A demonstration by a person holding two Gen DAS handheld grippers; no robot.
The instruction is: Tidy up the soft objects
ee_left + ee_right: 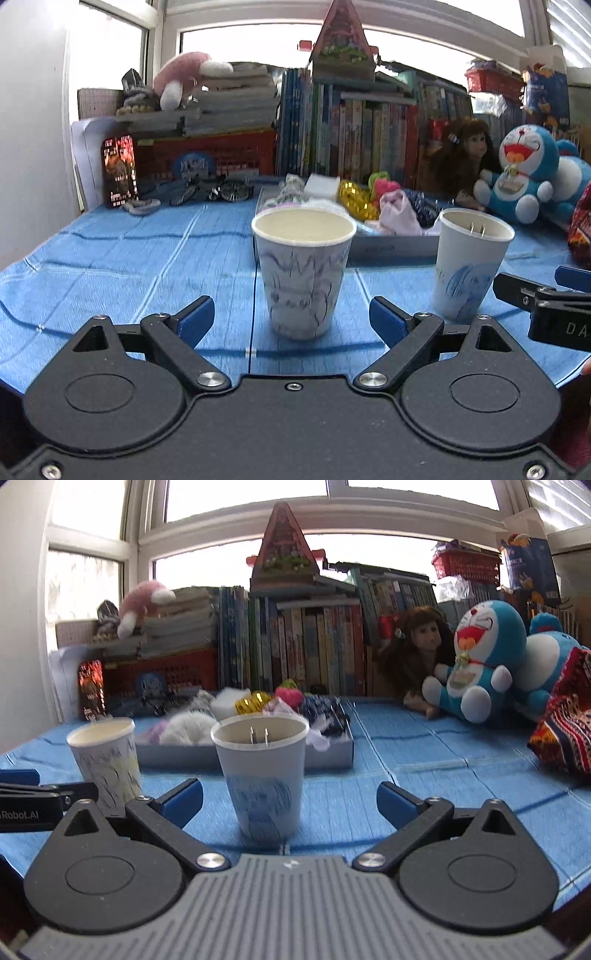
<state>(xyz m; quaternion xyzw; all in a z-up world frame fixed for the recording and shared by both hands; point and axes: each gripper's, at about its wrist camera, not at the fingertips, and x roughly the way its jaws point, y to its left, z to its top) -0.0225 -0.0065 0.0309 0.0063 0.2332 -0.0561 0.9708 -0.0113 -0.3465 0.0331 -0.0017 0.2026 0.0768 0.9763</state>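
Observation:
Two paper cups stand upright on the blue cloth. The scribbled cup (303,271) sits just ahead of my left gripper (291,317), whose blue pads stand wide apart with nothing between them. The blue-drawn cup (260,771) with two metal prongs showing inside stands ahead of my right gripper (290,801), also wide open and touching nothing. Behind the cups lies a grey tray (334,757) holding soft items: a white fluffy piece (188,727), gold tinsel (253,703), a pink pompom (290,696), dark fabric (321,709). The same blue-drawn cup (469,266) and tray (391,247) show in the left view.
Two blue cat plush toys (480,657) and a doll (421,646) sit at the back right, a patterned fabric item (565,731) at the right edge. Books (314,650), a red crate (162,672) and a pink plush (142,602) line the window side.

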